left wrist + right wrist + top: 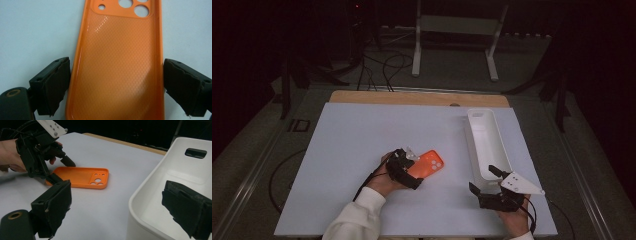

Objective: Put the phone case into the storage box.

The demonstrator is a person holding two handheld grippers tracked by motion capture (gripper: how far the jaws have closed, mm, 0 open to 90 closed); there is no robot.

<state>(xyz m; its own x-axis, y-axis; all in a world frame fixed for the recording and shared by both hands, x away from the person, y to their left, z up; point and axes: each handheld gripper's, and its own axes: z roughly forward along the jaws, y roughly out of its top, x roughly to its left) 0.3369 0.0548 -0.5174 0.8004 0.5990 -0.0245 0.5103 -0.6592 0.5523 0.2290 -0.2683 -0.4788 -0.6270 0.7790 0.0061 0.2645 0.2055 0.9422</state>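
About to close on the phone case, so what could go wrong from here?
The left gripper straddles the orange phone case with small gaps at both sides, so the case may slide on the smooth table as one side touches first. The case lies flat and thin, so the grip could slip off its edges. The right gripper straddles the wall of the white bin and could nudge it.

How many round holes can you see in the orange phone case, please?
4 in the right gripper view: the orange phone case lies flat on the table, its holes clustered at the end nearest the white bin. The left gripper view cuts that end off.
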